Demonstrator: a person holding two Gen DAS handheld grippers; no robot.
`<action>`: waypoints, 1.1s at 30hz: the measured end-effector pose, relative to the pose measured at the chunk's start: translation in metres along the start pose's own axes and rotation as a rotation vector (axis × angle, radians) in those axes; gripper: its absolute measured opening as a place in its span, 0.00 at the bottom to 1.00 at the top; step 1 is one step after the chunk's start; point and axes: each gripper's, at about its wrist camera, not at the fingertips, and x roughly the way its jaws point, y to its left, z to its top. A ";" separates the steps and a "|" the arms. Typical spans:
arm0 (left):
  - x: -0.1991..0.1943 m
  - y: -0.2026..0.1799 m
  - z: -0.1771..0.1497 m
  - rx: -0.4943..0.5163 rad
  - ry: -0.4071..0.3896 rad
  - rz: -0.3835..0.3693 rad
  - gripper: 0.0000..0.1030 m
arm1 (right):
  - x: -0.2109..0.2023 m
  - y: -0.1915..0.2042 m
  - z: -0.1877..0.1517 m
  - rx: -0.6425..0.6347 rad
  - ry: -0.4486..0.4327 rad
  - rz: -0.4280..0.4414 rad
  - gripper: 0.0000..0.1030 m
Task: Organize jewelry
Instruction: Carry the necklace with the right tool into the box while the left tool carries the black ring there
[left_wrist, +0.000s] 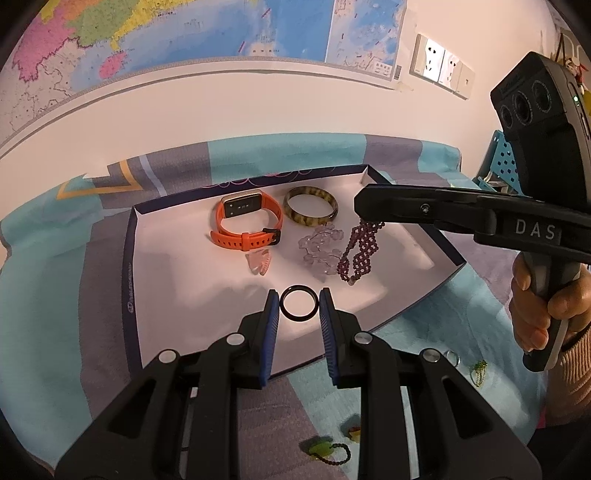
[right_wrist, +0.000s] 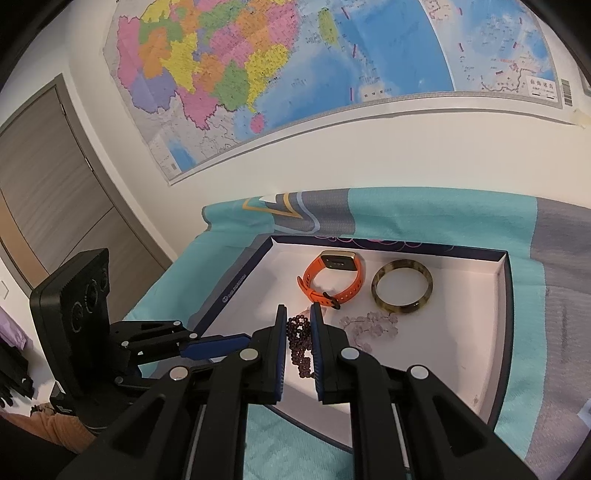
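Observation:
A shallow white tray (left_wrist: 170, 266) with dark blue walls holds an orange watch (left_wrist: 245, 223), a brown mottled bangle (left_wrist: 310, 209), a clear bead bracelet (left_wrist: 320, 251) and a small pink piece (left_wrist: 260, 262). My left gripper (left_wrist: 298, 304) is shut on a black ring (left_wrist: 298, 303) just above the tray floor. My right gripper (right_wrist: 298, 317) is shut on a purple bead bracelet (right_wrist: 300, 345), which hangs from it over the tray's right part (left_wrist: 360, 247). The watch (right_wrist: 332, 282) and bangle (right_wrist: 402, 293) lie beyond it.
Outside the tray, on the teal and grey cloth (left_wrist: 44, 295), lie a small silver ring (left_wrist: 451, 357), a green chain (left_wrist: 479, 371), a green pendant on dark beads (left_wrist: 327, 451) and an amber piece (left_wrist: 354, 432). A wall with a map stands behind.

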 end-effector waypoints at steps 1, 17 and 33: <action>0.001 0.000 0.000 0.000 0.002 0.001 0.22 | 0.000 -0.001 0.000 0.000 0.001 0.001 0.11; 0.016 0.003 0.002 -0.007 0.032 0.013 0.22 | 0.018 -0.007 0.002 0.015 0.022 0.007 0.11; 0.033 0.009 0.008 -0.026 0.073 0.018 0.22 | 0.028 -0.020 0.000 0.039 0.035 -0.010 0.11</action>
